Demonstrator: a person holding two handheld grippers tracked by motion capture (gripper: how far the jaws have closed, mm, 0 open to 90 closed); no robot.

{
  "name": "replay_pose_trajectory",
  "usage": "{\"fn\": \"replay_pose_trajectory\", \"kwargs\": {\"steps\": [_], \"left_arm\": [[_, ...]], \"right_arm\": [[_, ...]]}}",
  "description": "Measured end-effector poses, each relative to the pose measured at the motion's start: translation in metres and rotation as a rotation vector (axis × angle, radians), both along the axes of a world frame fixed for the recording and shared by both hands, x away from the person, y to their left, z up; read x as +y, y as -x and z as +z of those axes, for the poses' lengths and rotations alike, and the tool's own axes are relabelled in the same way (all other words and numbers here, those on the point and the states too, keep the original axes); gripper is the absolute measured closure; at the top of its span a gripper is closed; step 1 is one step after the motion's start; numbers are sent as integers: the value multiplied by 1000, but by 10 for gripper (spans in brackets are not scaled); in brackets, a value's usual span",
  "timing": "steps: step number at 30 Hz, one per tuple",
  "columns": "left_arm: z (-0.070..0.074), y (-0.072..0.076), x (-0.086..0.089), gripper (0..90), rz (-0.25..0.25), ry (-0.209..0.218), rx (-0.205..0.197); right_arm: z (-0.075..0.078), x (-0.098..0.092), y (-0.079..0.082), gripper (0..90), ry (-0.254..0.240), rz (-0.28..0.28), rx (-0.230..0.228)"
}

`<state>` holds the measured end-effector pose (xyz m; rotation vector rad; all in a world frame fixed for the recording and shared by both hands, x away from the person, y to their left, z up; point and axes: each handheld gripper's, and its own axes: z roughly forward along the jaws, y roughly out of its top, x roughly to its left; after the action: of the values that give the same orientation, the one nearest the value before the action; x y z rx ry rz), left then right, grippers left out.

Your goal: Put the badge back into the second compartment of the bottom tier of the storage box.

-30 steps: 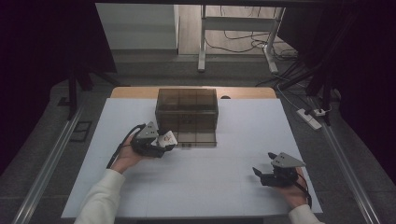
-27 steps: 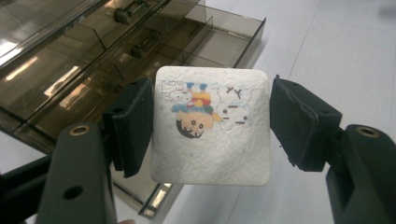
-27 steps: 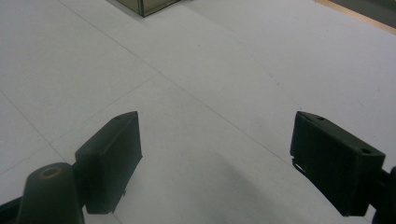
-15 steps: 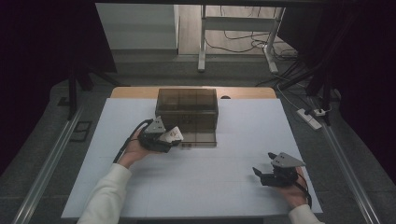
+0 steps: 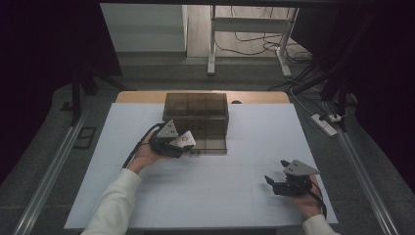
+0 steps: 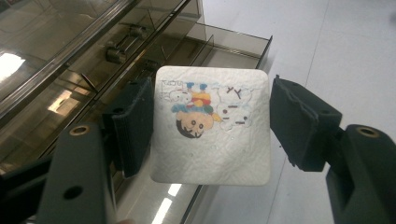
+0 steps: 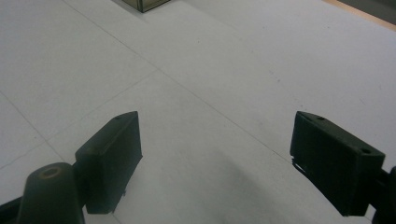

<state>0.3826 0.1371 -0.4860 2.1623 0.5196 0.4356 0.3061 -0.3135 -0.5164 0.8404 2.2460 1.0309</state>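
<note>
High view: your left tongs (image 5: 188, 145) sit at centre-left of the frame, at the front edge of the smoked clear organizer box (image 5: 195, 113), with a white printed pack (image 5: 183, 140) in them. The box's drawer (image 5: 208, 143) stands pulled out toward you. Your right tongs (image 5: 272, 182) rest low at the lower right, well apart from the box, on the white counter (image 5: 244, 196).

Left gripper view: the pack (image 6: 212, 126), a flat white square with a cartoon print, fills the middle. The left pad (image 6: 135, 123) lies against its edge; the right pad (image 6: 299, 123) appears to stand a little off the other edge, so the grip looks one-sided, and you cannot tell if it is clamped at all. Risk: the pack tilts or slides out before it is over a drawer compartment (image 6: 224, 56). The dividers (image 6: 205, 46) at upper centre are thin; a soft pack can catch on one and land astride two cells.

Right gripper view: tongs (image 7: 215, 161) wide open, holding nothing, above bare counter (image 7: 210, 70). With nothing steadying the box corner (image 7: 144, 4) at top, a push from the left could shove it.
</note>
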Motion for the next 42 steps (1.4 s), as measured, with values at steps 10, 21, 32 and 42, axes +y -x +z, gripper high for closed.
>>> {"fn": "replay_pose_trajectory", "kwargs": {"steps": [10,21,32,42], "left_arm": [[0,-5,-5,328,-11,-1,-5],[-4,-14,-15,328,-39,-19,-5],[-6,-24,-26,328,-47,-36,-14],[-12,-29,-32,327,-31,-76,-27]], "right_arm": [[0,0,0,161,-2,1,1],[0,0,0,161,-2,-1,5],[-1,-1,-1,161,-3,-5,6],[-1,0,0,161,-1,-1,1]]}}
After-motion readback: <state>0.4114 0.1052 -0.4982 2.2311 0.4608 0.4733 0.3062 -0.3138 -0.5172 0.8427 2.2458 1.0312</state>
